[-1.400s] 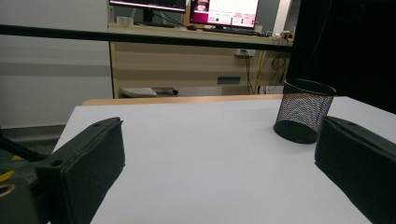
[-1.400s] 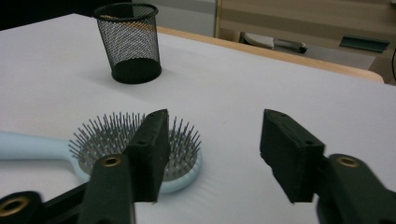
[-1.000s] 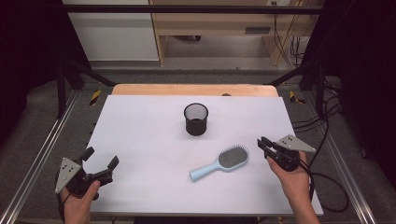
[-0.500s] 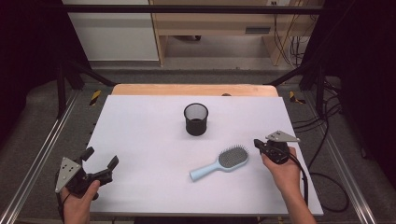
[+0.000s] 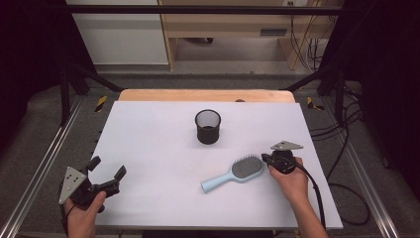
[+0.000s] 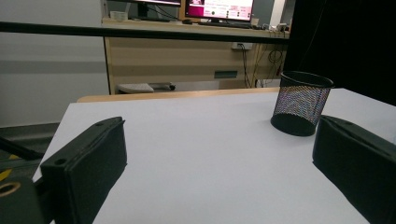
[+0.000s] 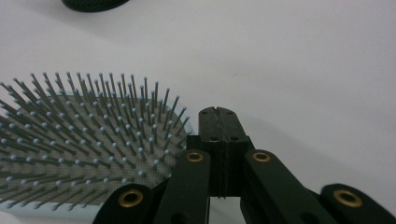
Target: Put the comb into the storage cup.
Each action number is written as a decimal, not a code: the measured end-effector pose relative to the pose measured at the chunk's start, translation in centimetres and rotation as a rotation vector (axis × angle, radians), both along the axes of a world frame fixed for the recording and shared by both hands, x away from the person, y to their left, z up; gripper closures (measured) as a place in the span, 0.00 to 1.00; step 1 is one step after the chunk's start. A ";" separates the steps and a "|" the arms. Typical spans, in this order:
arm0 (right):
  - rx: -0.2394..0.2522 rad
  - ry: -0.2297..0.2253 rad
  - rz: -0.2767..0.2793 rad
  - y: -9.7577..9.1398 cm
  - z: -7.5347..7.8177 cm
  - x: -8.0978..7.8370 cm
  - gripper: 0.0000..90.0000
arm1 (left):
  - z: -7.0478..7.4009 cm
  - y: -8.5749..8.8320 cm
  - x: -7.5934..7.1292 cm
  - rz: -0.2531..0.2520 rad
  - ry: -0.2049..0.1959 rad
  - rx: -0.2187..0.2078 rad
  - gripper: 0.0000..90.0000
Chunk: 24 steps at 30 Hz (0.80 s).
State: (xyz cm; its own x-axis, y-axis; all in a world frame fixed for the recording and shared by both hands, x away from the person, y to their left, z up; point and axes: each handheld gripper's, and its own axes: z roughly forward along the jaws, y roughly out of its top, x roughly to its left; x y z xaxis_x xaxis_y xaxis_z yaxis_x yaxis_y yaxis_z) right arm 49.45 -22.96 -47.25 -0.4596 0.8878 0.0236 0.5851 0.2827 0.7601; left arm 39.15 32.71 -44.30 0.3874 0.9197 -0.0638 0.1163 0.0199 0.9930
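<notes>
A light blue hairbrush [image 5: 237,172] lies bristles up on the white table [image 5: 148,148], with its handle toward the near left. My right gripper [image 5: 265,158] is low at the right edge of the brush head. In the right gripper view its jaws [image 7: 218,114] are pressed together with nothing between them, beside the bristles [image 7: 84,140]. My left gripper [image 5: 107,167] rests open at the table's near left corner, and its view shows it [image 6: 219,126] holding nothing. A black mesh cup [image 5: 208,126] stands upright at the middle back, also seen as the mesh cup [image 6: 301,102] in the left gripper view.
The table has a wooden strip [image 5: 205,95] along its far edge and metal frame rails [image 5: 44,163] at both sides. Cables [image 5: 346,163] trail off to the right. A desk with monitors [image 6: 219,9] stands behind the table.
My right gripper has come down and to the left, up against the brush head, and its jaws have closed together. The left gripper, brush and cup have stayed put.
</notes>
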 end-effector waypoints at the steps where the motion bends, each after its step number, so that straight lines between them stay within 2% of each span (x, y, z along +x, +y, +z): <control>1: 0.013 -0.002 -0.001 0.0 0.0 0.0 1.00 | 0.0 0.0 0.0 -0.001 0.001 0.000 0.03; 3: 0.028 0.003 -0.004 -0.1 -0.1 -0.1 1.00 | 0.0 0.0 0.0 -0.002 0.001 0.000 0.03; 10: 0.030 0.009 -0.001 0.0 -0.1 -0.8 1.00 | -0.1 -0.1 0.1 -0.002 0.006 0.006 0.03; 21: 0.037 0.035 0.014 1.9 0.2 -2.4 1.00 | -0.1 0.1 0.2 0.004 0.012 0.006 0.03; 24: 0.046 0.030 0.017 2.3 0.1 -2.7 1.00 | -0.1 0.1 0.3 0.006 0.014 0.007 0.03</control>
State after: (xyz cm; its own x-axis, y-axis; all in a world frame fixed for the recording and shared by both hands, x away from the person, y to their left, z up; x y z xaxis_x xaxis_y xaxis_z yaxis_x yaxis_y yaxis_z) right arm 46.75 -20.66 -47.10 -0.4731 0.8776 0.0778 0.6030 0.2582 0.7548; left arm 39.43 32.78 -44.44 0.3814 0.9223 -0.0622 0.1297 0.0132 0.9915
